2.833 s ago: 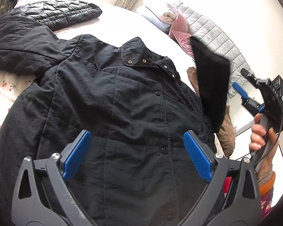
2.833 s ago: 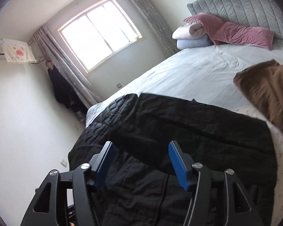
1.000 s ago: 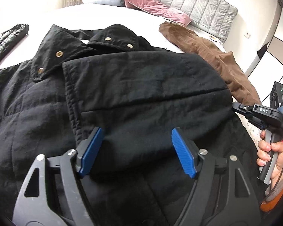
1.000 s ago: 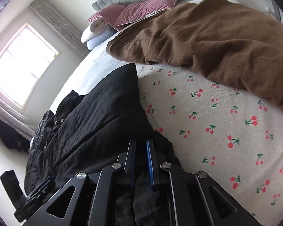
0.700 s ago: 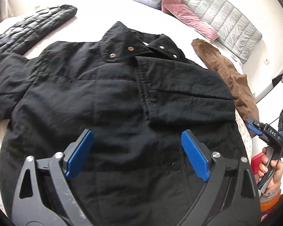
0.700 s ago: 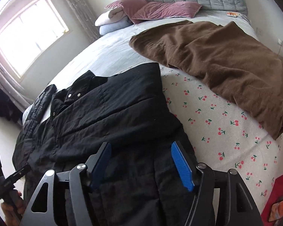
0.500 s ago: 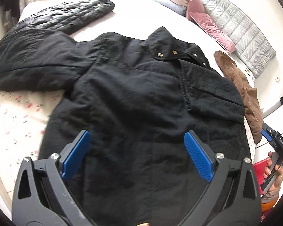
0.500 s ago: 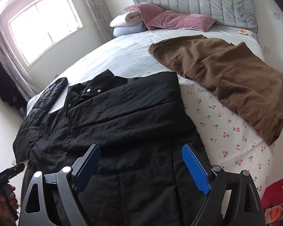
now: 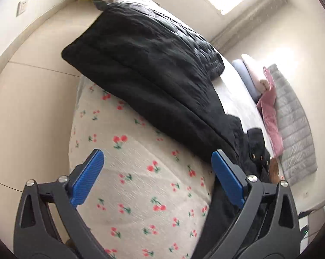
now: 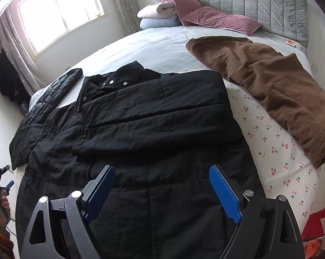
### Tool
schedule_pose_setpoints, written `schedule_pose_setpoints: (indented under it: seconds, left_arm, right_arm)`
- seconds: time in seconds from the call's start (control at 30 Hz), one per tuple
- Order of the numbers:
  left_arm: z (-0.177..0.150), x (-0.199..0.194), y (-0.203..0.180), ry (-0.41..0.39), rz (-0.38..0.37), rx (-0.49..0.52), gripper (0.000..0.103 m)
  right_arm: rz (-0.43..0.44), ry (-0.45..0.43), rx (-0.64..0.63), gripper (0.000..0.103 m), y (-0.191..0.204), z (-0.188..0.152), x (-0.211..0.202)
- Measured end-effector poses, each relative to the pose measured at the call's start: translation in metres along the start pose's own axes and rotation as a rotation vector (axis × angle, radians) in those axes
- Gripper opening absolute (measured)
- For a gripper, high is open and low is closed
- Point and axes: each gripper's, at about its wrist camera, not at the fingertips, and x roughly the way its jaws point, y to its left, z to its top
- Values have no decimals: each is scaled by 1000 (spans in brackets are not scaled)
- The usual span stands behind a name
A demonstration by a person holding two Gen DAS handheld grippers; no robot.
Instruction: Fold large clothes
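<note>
Below, black jacket [image 10: 153,129] under wide-spread right gripper [image 10: 162,192].

Jacket [image 10: 140,129] on bed [image 10: 162,43]; blanket [image 10: 270,82] to its right, pillows [image 10: 205,15] behind

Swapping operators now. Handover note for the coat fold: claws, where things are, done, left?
Left claw: open, empty, over the cherry-print sheet beside the outstretched sleeve.
Right claw: open, empty, above the coat's lower half.
Black coat: flat on the bed, collar toward the headboard; brown blanket alongside.
Done: right side folded in over the front.
Left: fold in the other sleeve, then fold the coat up.
</note>
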Motion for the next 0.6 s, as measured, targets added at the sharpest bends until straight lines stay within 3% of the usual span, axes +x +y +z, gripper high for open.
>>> schedule_pose_setpoints:
  seconds: [0.23, 0.4, 0.53, 0.6]
  left_arm:
    - [31, 17, 70, -91, -139, -278, 99]
    - [45, 33, 88, -125, -149, -320, 91]
    - [53, 46, 91, -134, -144, -326, 75]
    - [60, 54, 93, -135, -123, -337, 47]
  right_arm:
    - [0, 25, -16, 90, 11, -3, 9]
    - [-7, 58, -53, 90, 24, -8, 18]
    - [1, 66, -61, 90, 29, -10, 22]
    - [-4, 70, -68, 90, 32, -11, 24]
